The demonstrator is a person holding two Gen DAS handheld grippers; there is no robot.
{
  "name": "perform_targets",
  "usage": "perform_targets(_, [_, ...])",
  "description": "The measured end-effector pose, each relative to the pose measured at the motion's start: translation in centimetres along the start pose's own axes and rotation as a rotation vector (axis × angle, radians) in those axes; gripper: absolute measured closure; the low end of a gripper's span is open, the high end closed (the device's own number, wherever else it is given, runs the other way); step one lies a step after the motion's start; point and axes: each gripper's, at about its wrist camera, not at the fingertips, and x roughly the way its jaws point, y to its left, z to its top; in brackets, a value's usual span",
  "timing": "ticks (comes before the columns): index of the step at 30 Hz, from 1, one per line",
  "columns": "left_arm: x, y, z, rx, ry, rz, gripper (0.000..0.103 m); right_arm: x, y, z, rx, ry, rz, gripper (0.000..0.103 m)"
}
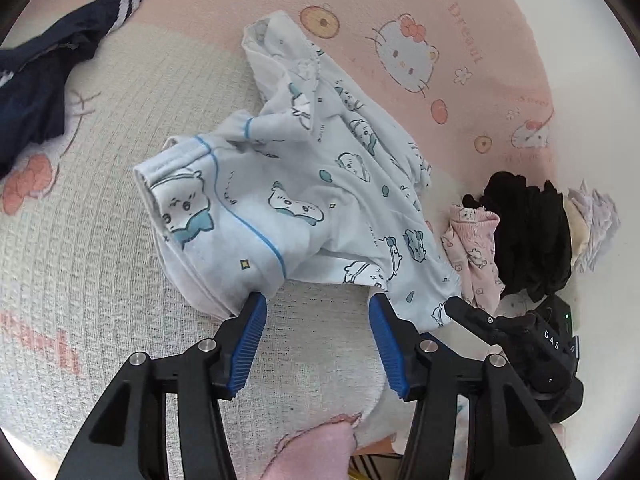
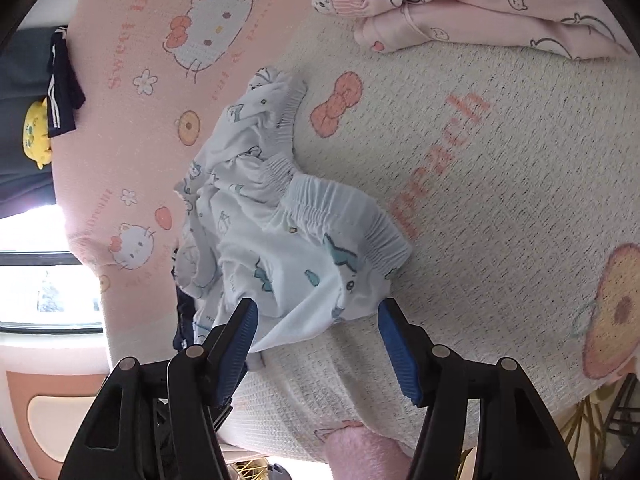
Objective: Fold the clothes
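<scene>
Both grippers stand released over a bed. At the bottom of the left wrist view, the left gripper (image 1: 316, 300) has its blue-padded jaws apart, with only bare cover between them; the tips sit at the near edge of the pale blue pyjama garment (image 1: 288, 200), which lies crumpled mid-frame, printed with small cartoon animals and trimmed with blue piping. At the lower right of that view the right gripper (image 1: 454, 304) shows as a black body lettered "DAS". In the right wrist view, the right gripper (image 2: 318, 306) is also spread wide, its jaws straddling the near bunch of the same garment (image 2: 280, 240) without pressing it; an elastic gathered band runs along its right side. The bed cover (image 1: 100, 240) is pink and cream, with cat faces, bows and the words "Sweet Dream". A navy garment (image 1: 44, 80) with white stripes lies upper left, and a pink printed garment (image 1: 474, 248) beside black clothes (image 1: 528, 240) at right.
</scene>
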Motion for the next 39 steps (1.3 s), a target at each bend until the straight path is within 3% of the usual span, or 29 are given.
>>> perform_targets(5, [-0.4,0.8,-0.2,-0.065,-0.005,0.049,0.053,0.0,0.2,0.2,-0.029,-0.022,-0.046,0.041])
perform_targets(7, [-1.1,0.5,-0.4,-0.056,-0.023,0.111,0.053,0.0,0.3,0.3,-0.044,-0.03,-0.059,0.041])
perform_targets(16, [-0.6,-0.5,-0.9,0.14,-0.092,0.243,0.053,1.1,0.8,1.1,-0.08,-0.038,-0.085,0.041])
perform_targets(21, [0.9,-1.6,-1.2,0.259,-0.134,0.358,0.053,1.7,1.8,1.0,-0.154,-0.07,-0.127,0.041])
perform_targets(23, [1.5,-1.7,-1.4,0.292,-0.146,0.392,0.057,1.9,2.2,0.9,-0.188,-0.089,-0.147,0.041])
perform_targets(27, [2.1,-2.1,-1.6,0.375,-0.153,0.475,0.076,2.3,3.2,0.6,-0.265,-0.105,-0.222,0.042])
perform_targets(32, [2.6,-3.0,-1.9,0.498,-0.145,0.591,0.085,2.7,4.2,0.2,-0.356,-0.116,-0.329,0.065])
perform_targets(39, [1.3,-3.3,-0.6,0.538,-0.208,0.666,0.085,1.7,4.1,-0.1,-0.388,-0.117,-0.374,0.083])
